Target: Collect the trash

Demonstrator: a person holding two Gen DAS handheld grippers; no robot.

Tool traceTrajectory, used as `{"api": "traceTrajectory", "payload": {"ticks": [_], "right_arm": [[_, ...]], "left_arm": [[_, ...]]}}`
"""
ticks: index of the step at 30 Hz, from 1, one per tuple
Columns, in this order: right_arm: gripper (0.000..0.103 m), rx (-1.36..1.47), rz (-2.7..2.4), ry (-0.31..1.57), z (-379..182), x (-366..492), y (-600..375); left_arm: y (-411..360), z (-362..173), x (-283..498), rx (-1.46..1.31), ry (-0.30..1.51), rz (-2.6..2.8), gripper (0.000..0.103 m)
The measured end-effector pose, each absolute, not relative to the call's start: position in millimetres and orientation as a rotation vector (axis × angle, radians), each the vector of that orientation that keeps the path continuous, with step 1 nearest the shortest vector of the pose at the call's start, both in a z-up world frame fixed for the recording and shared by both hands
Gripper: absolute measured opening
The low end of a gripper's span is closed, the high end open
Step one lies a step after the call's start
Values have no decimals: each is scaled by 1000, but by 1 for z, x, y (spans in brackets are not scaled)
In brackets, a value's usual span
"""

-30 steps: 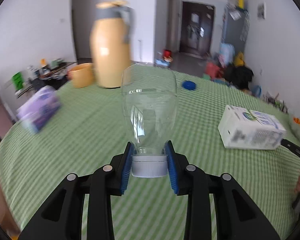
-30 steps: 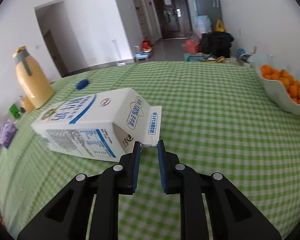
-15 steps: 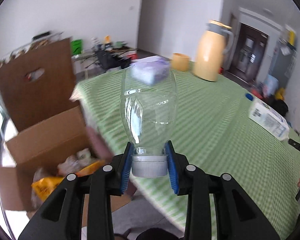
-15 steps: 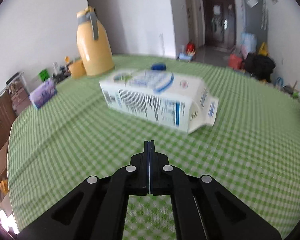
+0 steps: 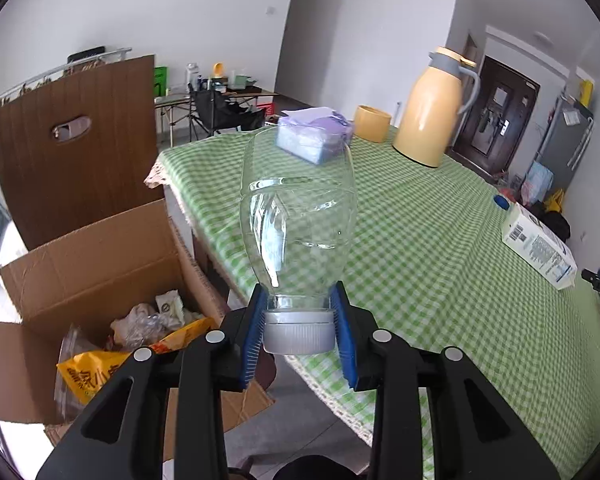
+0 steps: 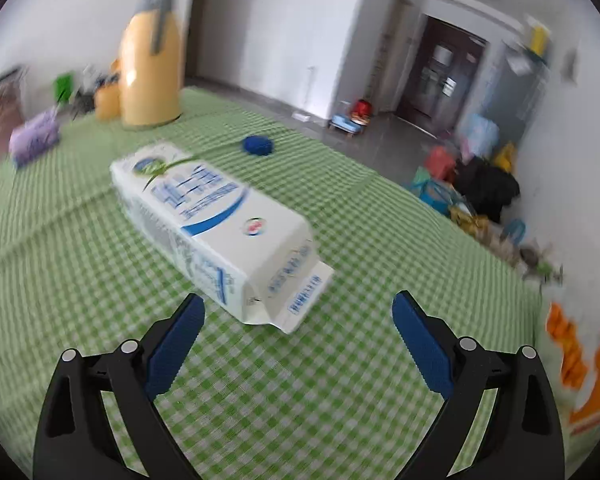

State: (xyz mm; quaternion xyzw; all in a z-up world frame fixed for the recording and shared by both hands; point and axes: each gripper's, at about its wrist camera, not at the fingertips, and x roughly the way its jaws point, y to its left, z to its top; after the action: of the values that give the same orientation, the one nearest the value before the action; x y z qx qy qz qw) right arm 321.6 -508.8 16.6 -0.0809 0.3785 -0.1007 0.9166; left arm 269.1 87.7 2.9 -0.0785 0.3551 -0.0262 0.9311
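Observation:
My left gripper [image 5: 299, 330] is shut on the white cap of a clear, empty plastic bottle [image 5: 298, 216], held beside the table's corner, just right of an open cardboard box [image 5: 96, 264] on the floor that holds wrappers and crumpled trash. A white and blue milk carton [image 6: 216, 224] lies on its side on the green checked tablecloth [image 6: 300, 380]; the same carton [image 5: 538, 246] shows at the far right of the left wrist view. My right gripper [image 6: 298, 312] hangs just short of the carton's folded top, its jaws opening wide, nothing pressed between the pads.
A yellow thermos jug [image 5: 434, 108], a yellow cup [image 5: 372, 123] and a purple tissue pack [image 5: 314, 138] stand at the table's far end. A blue bottle cap [image 6: 257, 145] lies beyond the carton. A dish of oranges [image 6: 580, 364] sits at the right edge.
The left gripper swung the bottle from over the table to the table's corner beside the box. The right gripper shut fully, backed off from the carton's top, rolled, then opened wide.

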Motion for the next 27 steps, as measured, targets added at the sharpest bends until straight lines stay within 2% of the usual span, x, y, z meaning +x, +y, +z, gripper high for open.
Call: {"api": "traceTrajectory", "payload": {"ticks": [10, 17, 23, 27], "right_arm": [[92, -282, 127, 815, 23, 387, -505], [93, -321, 223, 937, -9, 439, -508], [96, -306, 277, 1005, -22, 443, -509], [87, -279, 217, 1003, -27, 436, -507]], "left_arm": [[72, -2, 284, -136, 759, -67, 30], [68, -12, 298, -140, 789, -27, 30], [65, -14, 303, -134, 791, -29, 30], [67, -13, 300, -141, 779, -31, 30]]}}
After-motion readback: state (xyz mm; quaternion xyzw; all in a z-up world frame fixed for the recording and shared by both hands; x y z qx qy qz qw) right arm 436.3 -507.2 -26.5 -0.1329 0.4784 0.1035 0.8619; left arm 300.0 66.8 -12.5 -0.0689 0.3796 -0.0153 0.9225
